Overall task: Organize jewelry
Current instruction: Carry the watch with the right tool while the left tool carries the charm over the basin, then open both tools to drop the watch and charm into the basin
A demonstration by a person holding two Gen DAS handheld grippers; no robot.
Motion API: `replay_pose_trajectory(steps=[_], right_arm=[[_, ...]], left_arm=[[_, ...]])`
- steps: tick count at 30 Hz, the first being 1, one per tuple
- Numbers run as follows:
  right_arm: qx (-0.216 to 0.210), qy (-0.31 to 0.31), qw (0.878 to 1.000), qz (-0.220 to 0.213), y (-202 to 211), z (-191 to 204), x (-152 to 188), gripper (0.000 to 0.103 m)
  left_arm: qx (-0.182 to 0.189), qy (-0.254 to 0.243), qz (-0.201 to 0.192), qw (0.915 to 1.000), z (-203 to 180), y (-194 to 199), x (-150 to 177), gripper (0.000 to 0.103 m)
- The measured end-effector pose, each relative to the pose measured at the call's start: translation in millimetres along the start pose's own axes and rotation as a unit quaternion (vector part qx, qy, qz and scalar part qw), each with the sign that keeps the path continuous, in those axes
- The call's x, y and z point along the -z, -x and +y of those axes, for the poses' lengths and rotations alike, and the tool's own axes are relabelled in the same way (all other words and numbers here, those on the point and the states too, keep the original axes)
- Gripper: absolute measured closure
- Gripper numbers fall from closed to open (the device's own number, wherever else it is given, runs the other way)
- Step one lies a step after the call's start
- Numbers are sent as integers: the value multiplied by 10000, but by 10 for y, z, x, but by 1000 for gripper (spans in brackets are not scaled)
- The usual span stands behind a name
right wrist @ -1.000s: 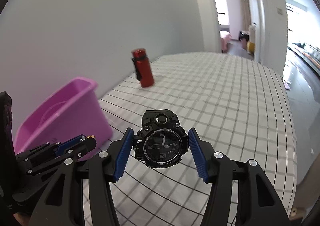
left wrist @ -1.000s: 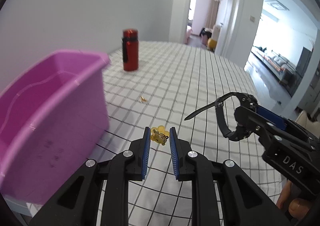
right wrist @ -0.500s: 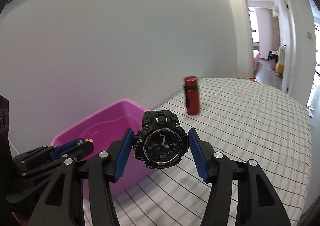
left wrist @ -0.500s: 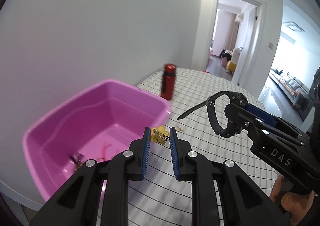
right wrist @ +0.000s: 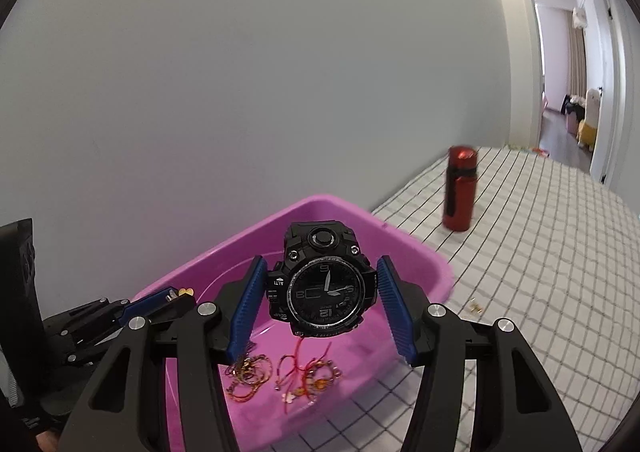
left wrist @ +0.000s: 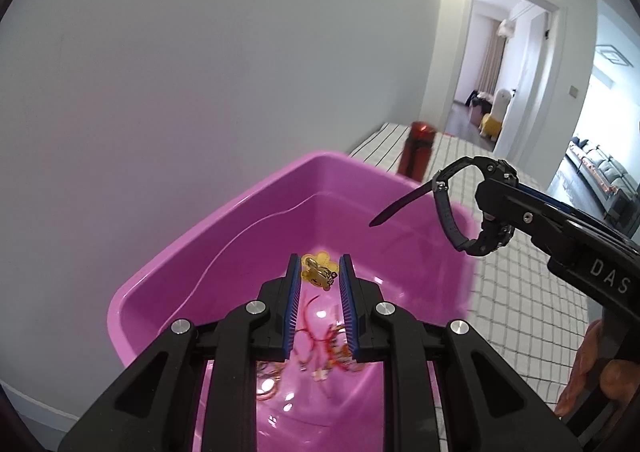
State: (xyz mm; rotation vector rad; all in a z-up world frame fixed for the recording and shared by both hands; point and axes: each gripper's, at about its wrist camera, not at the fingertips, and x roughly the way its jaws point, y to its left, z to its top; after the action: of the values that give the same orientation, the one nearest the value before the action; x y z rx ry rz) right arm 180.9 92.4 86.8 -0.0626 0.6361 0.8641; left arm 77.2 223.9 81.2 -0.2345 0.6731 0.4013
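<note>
A pink plastic bin [left wrist: 224,220] [right wrist: 416,252] stands at the table's edge by the wall, with several red and gold bracelets [right wrist: 280,372] on its floor. My left gripper [left wrist: 320,272] hangs over the bin, shut on a small yellow flower clip [left wrist: 318,272]. My right gripper [right wrist: 322,284] is shut on a chunky black wristwatch [right wrist: 324,288], dial facing the camera, held above the bin's right part. In the left wrist view the watch [left wrist: 480,212] and its strap hang over the bin's right rim.
A red bottle [right wrist: 460,188] [left wrist: 416,152] stands on the checked tablecloth [right wrist: 540,252] beyond the bin. A small gold piece [right wrist: 476,306] lies on the cloth to the right of the bin. The grey wall is close behind; a doorway opens at the far right.
Both grippers have swung left and risen from over the cloth to above the pink bin, each still holding its item. The bin's inside and its bracelets have come into view.
</note>
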Motion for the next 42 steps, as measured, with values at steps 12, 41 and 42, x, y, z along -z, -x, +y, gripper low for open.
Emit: replay_pose_trajectory(steps=[12,41,42], right_arm=[[230,-63,9960,865,-828,128,174,49],[403,-158,9864,1586,-1162,98,217,41],[390,-162,9868,1564,-1154,107,222,41]], left_arm=[[-22,326,856,9958,404,-597,15,84],[-287,696,1357,9879,545,-790,-21,32],[-284,689,1368,9878,547,-790,-21,30]])
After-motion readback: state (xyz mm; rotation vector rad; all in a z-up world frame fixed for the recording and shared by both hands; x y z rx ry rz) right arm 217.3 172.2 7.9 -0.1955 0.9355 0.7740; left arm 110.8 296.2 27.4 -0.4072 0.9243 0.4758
